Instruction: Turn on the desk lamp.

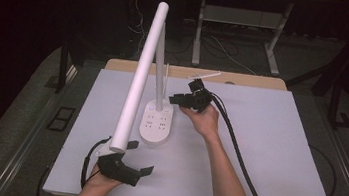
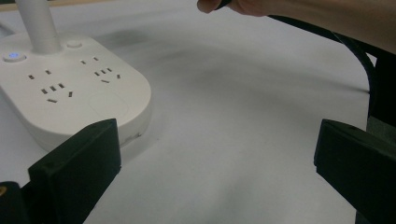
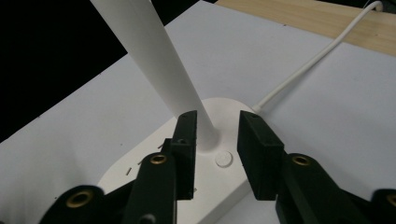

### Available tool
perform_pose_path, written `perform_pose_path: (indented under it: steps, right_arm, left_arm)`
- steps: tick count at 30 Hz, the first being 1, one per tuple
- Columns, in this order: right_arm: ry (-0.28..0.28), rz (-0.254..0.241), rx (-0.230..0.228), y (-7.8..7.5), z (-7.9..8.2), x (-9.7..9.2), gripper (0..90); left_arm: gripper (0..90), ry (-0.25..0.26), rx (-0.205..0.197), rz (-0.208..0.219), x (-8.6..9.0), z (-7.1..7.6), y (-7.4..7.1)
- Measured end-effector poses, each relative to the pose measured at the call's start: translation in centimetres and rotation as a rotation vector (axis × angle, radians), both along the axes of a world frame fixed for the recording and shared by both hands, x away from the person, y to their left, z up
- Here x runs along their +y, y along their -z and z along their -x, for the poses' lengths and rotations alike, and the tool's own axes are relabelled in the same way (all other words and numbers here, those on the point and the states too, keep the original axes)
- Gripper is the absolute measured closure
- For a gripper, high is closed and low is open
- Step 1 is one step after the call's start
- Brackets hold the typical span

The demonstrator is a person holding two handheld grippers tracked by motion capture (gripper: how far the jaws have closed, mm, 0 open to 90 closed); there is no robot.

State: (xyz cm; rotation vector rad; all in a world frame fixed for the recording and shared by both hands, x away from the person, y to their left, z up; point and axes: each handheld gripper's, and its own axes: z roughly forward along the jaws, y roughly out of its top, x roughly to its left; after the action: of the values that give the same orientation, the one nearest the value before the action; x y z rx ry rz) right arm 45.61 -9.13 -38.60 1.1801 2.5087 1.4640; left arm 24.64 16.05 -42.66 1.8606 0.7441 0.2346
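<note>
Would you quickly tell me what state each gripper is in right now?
Left gripper: open, holding nothing, near the lamp base.
Right gripper: open, jaws either side of the lamp stem, not clamped.

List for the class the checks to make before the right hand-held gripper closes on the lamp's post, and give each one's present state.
1. Right hand-held gripper open: ok.
2. Lamp post lined up between its jaws: ok.
3. Jaws touching the post: cannot tell.
4. Lamp base flat on the table: ok.
5. Left hand-held gripper open, holding nothing, apart from the base: ok.
6. White cable behind the base, clear of the jaws: ok.
</note>
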Motion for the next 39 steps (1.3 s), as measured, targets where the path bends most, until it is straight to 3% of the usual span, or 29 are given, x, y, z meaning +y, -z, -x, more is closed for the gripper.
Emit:
perform_pose_path:
  steps: [11,21,27,32,39]
  right_arm:
    - [0.004,-0.01,0.002,1.4,-0.3,1.1,89.3]
    - [0.009,-0.011,0.047,2.8,-0.8,1.5,89.5]
    - [-0.003,-0.022,0.054,3.7,-1.1,1.7,89.5]
    - [0.0,-0.003,0.061,4.5,-1.3,1.9,89.6]
    - [0.019,-0.028,0.088,5.1,-1.4,2.2,89.8]
  left_arm:
    - [0.0,-0.002,-0.001,0.004,0.0,0.0,0.0]
    - [0.0,-0.003,-0.001,0.001,0.0,0.0,0.0]
    - [0.0,-0.003,-0.003,0.001,0.0,-0.1,0.0]
    - [0.0,-0.002,-0.001,0.0,0.0,-0.1,0.0]
    - [0.0,-0.005,-0.005,-0.004,0.0,-0.1,0.0]
